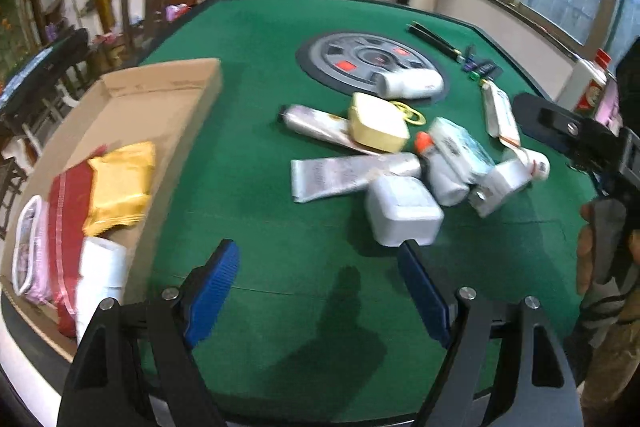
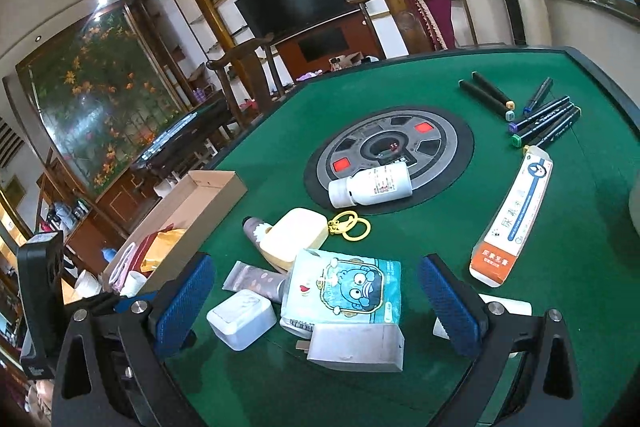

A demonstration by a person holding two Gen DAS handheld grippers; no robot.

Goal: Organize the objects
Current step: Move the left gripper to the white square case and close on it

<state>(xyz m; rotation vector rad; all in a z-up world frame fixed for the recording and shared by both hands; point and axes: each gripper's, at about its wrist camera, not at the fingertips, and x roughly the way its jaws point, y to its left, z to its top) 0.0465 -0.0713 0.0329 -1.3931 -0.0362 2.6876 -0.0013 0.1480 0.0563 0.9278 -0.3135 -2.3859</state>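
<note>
My left gripper [image 1: 320,267] hangs open over bare green felt, with nothing between its blue pads. Just past its right pad lies a white square case [image 1: 404,211]. Behind that is a pile: silver tubes [image 1: 344,175], a yellow case [image 1: 376,123] and a blue tissue pack [image 1: 460,143]. A cardboard box [image 1: 160,95] at the left holds a yellow packet [image 1: 120,187], a red packet [image 1: 68,211] and a pink pouch [image 1: 28,251]. My right gripper [image 2: 316,275] is open above the tissue pack [image 2: 344,287] and a white carton [image 2: 356,347], touching neither.
A white bottle [image 2: 372,187] lies on the round grey dial [image 2: 400,143] in the table's centre. A long orange-ended carton [image 2: 516,219] and several markers [image 2: 540,119] lie at the right. Wooden chairs and a television stand beyond the far edge.
</note>
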